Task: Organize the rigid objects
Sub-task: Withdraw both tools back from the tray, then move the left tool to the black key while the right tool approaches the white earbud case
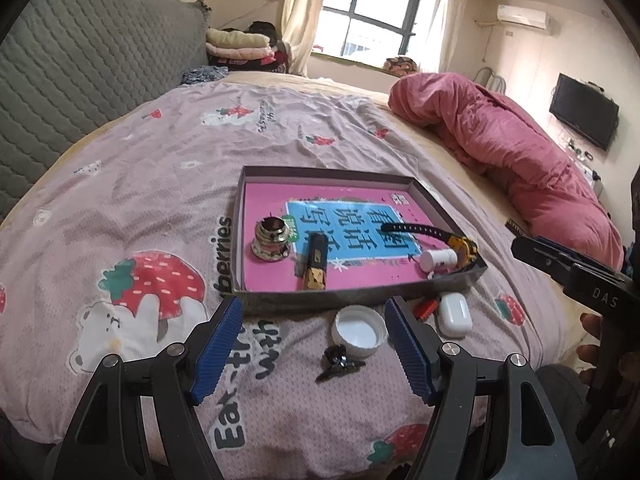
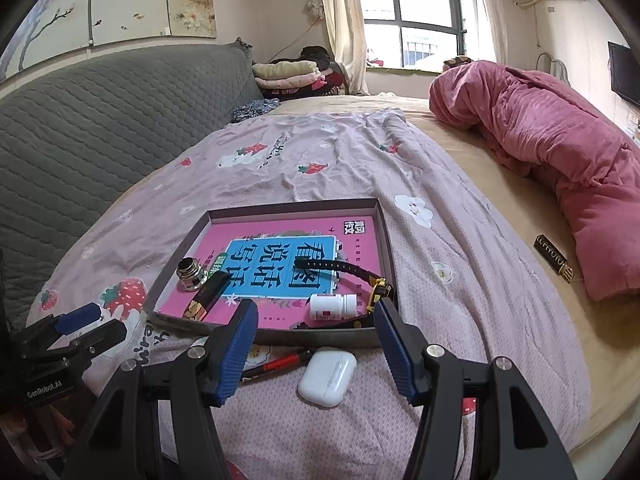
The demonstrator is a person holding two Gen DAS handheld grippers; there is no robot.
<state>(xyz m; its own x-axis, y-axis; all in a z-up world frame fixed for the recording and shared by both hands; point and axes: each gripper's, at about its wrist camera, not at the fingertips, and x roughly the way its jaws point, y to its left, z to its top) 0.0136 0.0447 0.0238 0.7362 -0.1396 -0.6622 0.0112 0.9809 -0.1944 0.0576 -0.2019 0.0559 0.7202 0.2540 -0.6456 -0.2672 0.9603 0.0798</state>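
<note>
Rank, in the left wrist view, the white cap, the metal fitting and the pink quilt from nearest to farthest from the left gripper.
1. White cap: on the bedspread just ahead of the open left gripper, near its right finger.
2. Metal fitting: inside the tray, left part.
3. Pink quilt: far right of the bed.

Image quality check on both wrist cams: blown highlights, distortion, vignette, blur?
Left wrist: window blown out, heavy barrel distortion bowing the tray, dark vignette in the corners, left claw sharp. Right wrist: window clipped too, the same fisheye curve on the bed, white earbud case and right claw in focus, soft daylight, faint shadows.
</note>
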